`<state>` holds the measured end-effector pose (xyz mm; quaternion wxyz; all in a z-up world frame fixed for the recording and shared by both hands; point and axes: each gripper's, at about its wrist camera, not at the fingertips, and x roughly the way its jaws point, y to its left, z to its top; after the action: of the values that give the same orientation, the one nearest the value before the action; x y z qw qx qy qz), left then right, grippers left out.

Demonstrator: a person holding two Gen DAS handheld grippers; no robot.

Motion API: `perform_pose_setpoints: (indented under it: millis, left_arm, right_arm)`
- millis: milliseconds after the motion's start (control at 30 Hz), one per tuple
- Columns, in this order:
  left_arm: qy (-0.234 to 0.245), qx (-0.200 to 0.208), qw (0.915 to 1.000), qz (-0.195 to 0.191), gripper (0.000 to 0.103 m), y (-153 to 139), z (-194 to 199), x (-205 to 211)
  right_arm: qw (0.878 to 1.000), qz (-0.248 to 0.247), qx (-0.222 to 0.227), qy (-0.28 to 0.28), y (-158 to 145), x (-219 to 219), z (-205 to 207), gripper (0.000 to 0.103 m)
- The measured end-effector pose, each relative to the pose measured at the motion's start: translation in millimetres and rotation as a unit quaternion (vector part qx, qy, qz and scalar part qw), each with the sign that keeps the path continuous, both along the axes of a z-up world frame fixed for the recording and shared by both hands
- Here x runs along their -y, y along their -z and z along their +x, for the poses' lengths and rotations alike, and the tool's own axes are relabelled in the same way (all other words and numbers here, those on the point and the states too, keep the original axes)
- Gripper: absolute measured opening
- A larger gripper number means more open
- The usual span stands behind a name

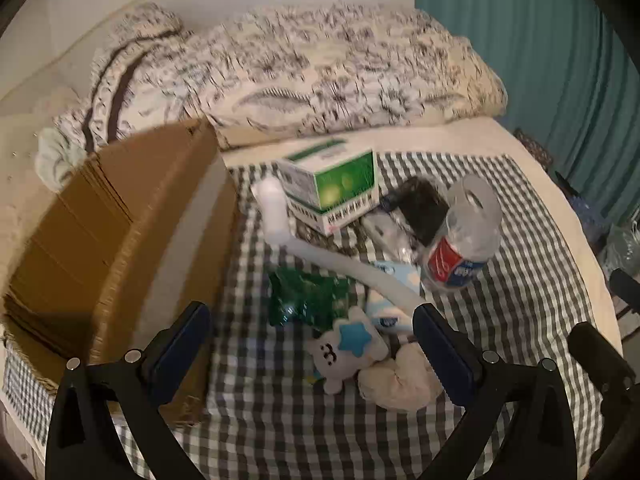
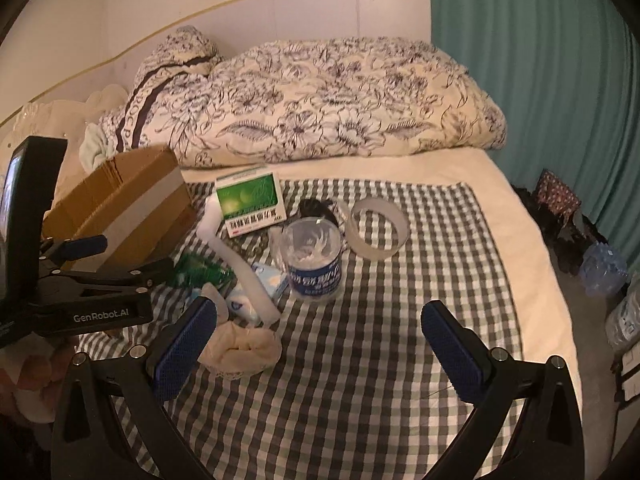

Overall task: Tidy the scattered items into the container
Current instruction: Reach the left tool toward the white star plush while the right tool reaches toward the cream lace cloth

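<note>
An open cardboard box (image 1: pixel 120 232) stands at the left on the checked cloth (image 1: pixel 280 420). Beside it are scattered a green-and-white medicine box (image 1: pixel 332 184), a white tube (image 1: pixel 276 208), a crushed plastic bottle (image 1: pixel 464 236), a green packet (image 1: pixel 308 300), a small plush toy with a blue star (image 1: pixel 348 344) and a cream cloth bundle (image 1: pixel 400 380). A tape ring (image 2: pixel 378 228) lies behind the bottle (image 2: pixel 316 260). My left gripper (image 1: pixel 310 316) hangs open over the packet and the toy. My right gripper (image 2: pixel 320 312) is open and holds nothing, just in front of the bottle.
A folded floral quilt (image 2: pixel 320 100) lies across the back of the bed, against the headboard. A teal curtain (image 2: pixel 540 80) hangs at the right. The bed edge runs down the right side, with bags and plastic bottles (image 2: pixel 600 268) on the floor beyond it.
</note>
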<state>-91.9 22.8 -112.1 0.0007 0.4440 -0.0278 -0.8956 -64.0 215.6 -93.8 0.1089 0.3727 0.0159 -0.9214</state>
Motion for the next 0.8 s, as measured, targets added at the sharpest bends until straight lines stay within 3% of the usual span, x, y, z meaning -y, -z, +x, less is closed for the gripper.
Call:
perform_pose_setpoints:
  millis: [500,600,800]
  left_arm:
    - [0.002,0.107,0.9942,0.002,0.103,54.8,-26.8,-1.6]
    - [0.0,0.127,0.9916,0.023,0.103,65.0,-32.6,2.1]
    - [0.004,0.145,0.9891,0.026,0.103,79.0,-41.8,-2.3]
  right_arm:
    - [0.996,0.017,0.073,-0.046,52.1,28.4,-10.1,0.102]
    - [0.994,0.014,0.092,-0.065,64.0,33.7,-12.9,0.102]
    - [0.989,0.018,0.111,-0.093,81.8,48.6,-16.4,0.102]
